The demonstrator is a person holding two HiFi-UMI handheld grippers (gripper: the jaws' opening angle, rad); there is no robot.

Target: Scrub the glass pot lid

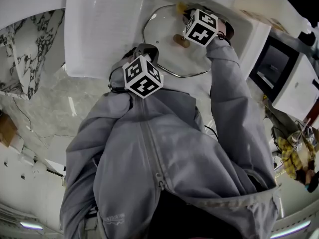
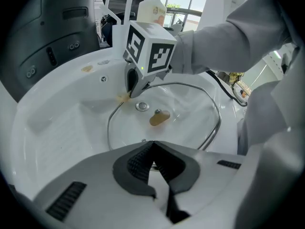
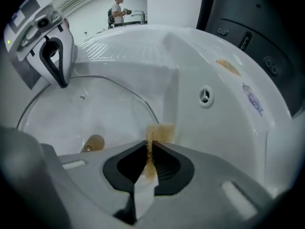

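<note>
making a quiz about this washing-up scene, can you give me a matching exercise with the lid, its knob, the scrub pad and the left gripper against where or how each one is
Things
1. glass lid
2. knob
3. scrub pad
4. left gripper

Place or state
a. pinched in the jaws of the right gripper
b. jaws together, at the lid's near rim
c. lying in the white sink
d. brown, at the middle of the glass

Pairs: 1-c, 2-d, 3-a, 4-b
</note>
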